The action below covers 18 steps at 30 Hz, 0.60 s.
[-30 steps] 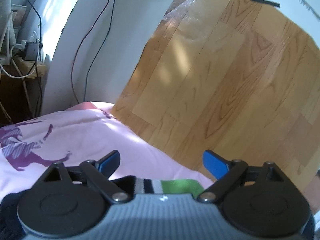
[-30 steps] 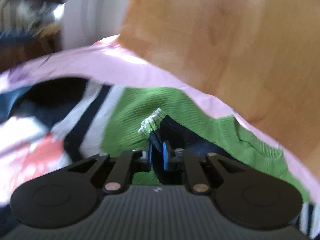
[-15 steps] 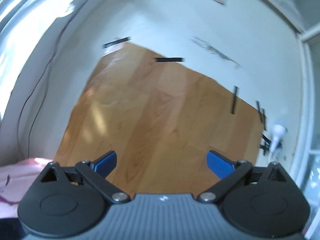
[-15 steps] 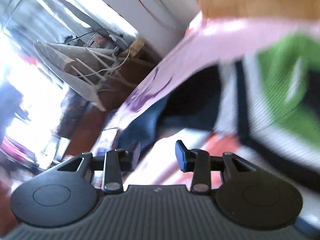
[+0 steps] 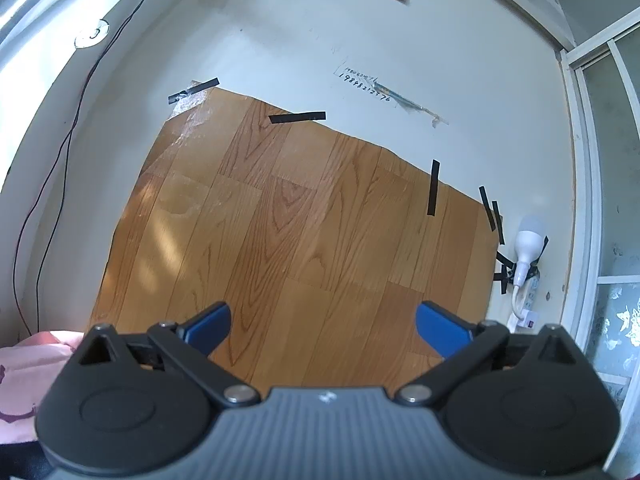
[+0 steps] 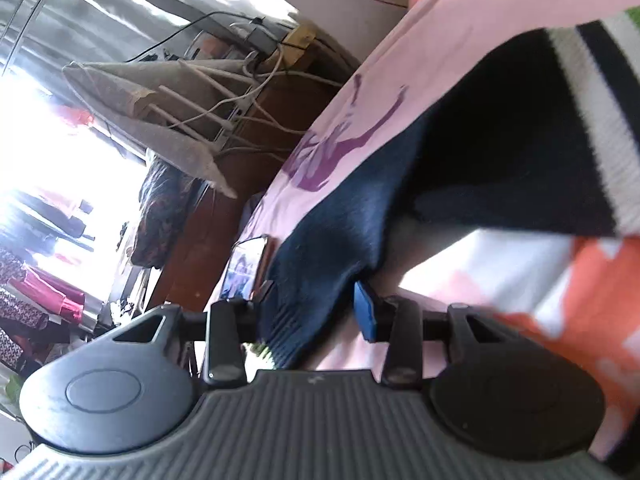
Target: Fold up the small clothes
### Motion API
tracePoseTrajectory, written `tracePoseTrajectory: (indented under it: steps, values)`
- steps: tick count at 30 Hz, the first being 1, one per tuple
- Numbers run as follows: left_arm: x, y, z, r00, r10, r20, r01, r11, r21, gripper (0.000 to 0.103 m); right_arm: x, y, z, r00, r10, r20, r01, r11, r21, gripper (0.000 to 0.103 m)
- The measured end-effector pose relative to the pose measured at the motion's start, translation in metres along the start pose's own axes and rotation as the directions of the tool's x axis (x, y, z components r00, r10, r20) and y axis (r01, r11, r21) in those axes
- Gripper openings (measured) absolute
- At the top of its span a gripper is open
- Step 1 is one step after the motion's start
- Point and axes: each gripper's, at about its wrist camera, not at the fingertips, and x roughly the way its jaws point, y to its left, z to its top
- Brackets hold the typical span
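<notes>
Reaching into the clothes, the right claw (image 6: 314, 312) is opening with a dark blue sleeve (image 6: 332, 264) lying between its jaws, running toward the frame's upper right across the pink bedsheet (image 6: 460, 36). The left claw (image 5: 324, 326) is gaping empty, facing the wall (image 5: 300, 32).

Left view: sharp, even daylight, soft sun patches on wood panel (image 5: 288, 240), fisheye bending at edges | Right view: motion-blurred, tilted, window (image 6: 48, 128) blown out white at left, cloth (image 6: 500, 168) smeared, deep shadows beneath.
</notes>
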Motion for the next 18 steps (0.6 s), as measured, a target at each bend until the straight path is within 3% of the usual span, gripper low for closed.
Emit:
tracePoseTrajectory:
  steps: [7, 9, 10, 11, 15, 18]
  values:
    - [-0.001, 0.004, -0.002, 1.0, -0.004, 0.004, 0.004, 1.0, -0.015, 0.102, -0.002, 0.001, -0.005, 1.0, -0.017, 0.026, 0.018, 1.0, -0.018, 0.044]
    - [-0.001, 0.006, -0.001, 1.0, -0.007, 0.019, 0.008, 1.0, -0.019, 0.102, 0.001, 0.006, -0.008, 0.997, -0.058, 0.049, 0.061, 0.996, -0.062, 0.03]
    - [-0.001, 0.006, -0.002, 1.0, -0.005, 0.021, 0.005, 1.0, -0.019, 0.102, 0.004, 0.01, -0.01, 0.993, -0.102, 0.062, 0.108, 0.989, -0.098, 0.011]
    - [-0.001, 0.007, -0.002, 1.0, 0.0, 0.022, 0.001, 1.0, -0.018, 0.102, 0.006, 0.011, -0.01, 0.989, -0.132, 0.072, 0.14, 0.983, -0.121, 0.007]
    - [0.002, 0.014, -0.002, 1.0, -0.012, 0.004, 0.012, 0.998, -0.056, 0.102, -0.008, 0.006, -0.007, 0.989, -0.136, 0.055, 0.141, 0.985, -0.099, 0.006]
    - [-0.003, 0.023, 0.0, 0.999, -0.012, 0.033, 0.015, 0.997, -0.079, 0.102, -0.039, 0.001, -0.007, 0.983, -0.172, 0.061, 0.178, 0.977, -0.115, 0.006]
